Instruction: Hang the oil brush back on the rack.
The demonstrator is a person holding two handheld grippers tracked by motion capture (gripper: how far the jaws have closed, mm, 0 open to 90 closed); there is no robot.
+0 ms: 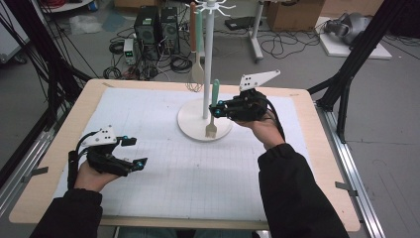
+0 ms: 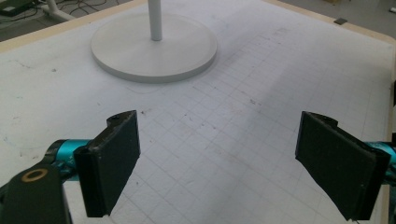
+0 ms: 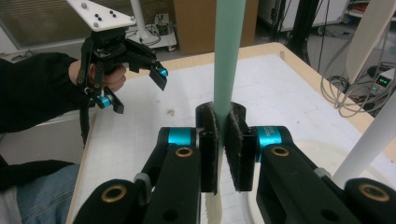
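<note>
Right gripper (image 3: pixel 223 154) clamped on a green-handled utensil beside the white stand.
Its pads pinch the mint-green handle (image 3: pixel 229 56) of a small fork-like spatula (image 1: pixel 213 111), held upright, whose pale head hangs just over the round base (image 1: pixel 190 124) of the utensil stand (image 1: pixel 206 59); a green-handled spoon (image 1: pixel 198 54) hangs from the stand's top hooks. Left gripper (image 1: pixel 132 151) sits near the desk's (image 1: pixel 297 163) front-left, jaws spread wide and gripping nothing, above the gridded white mat (image 2: pixel 243 107).
</note>
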